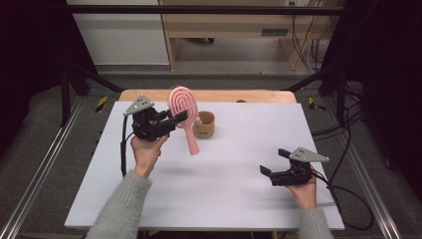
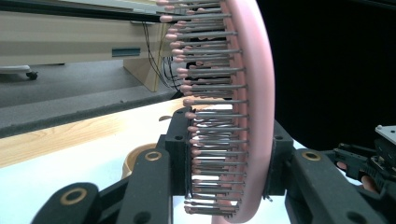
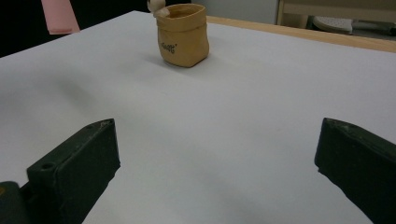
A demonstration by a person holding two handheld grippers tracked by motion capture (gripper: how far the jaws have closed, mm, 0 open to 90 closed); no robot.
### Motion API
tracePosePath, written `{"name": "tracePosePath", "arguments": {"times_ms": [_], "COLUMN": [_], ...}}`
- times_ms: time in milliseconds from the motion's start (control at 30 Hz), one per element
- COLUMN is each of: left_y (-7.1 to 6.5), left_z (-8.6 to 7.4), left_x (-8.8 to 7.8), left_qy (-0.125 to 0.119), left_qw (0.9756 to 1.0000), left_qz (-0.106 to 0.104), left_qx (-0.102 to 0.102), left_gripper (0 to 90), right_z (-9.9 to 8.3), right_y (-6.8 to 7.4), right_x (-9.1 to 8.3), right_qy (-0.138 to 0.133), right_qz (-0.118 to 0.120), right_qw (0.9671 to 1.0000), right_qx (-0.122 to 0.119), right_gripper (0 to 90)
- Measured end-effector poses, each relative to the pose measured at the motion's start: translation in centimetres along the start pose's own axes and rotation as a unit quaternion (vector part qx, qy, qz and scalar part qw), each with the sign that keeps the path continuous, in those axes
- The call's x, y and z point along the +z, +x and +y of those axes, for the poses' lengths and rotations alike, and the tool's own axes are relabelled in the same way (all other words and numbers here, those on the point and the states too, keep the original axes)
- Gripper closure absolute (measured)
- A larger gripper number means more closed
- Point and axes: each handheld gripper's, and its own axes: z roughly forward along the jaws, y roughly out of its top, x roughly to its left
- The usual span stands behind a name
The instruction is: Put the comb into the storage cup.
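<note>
dark print on tan pouch (image 3: 182, 35), too small to read.

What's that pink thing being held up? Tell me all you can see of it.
It is a pink hairbrush, plastic by its look, with a looped open oval head and a straight handle. Thin grey bristles with pink tips stick out from one face. The left gripper clamps the head's lower part and holds it above the white table, handle slanting down.

One hairbrush (image 1: 183, 107), one pouch (image 1: 204, 125)
</note>
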Motion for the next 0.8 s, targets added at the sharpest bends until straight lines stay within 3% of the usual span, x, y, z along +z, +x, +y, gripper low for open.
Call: {"name": "tracePosePath", "arguments": {"times_ms": [800], "left_y": [0.9], "left_z": [1.7], "left_x": [2.6], "left_qy": [0.005], "left_qw": [0.9999], "left_qz": [0.016], "left_qx": [0.001], "left_gripper": [63.0], "right_z": [-0.1], "right_y": [0.0], "right_x": [0.0], "right_qy": [0.003], "right_qz": [0.003], "right_qw": [1.0], "right_qx": [0.003], "right_gripper": [0.2]}}
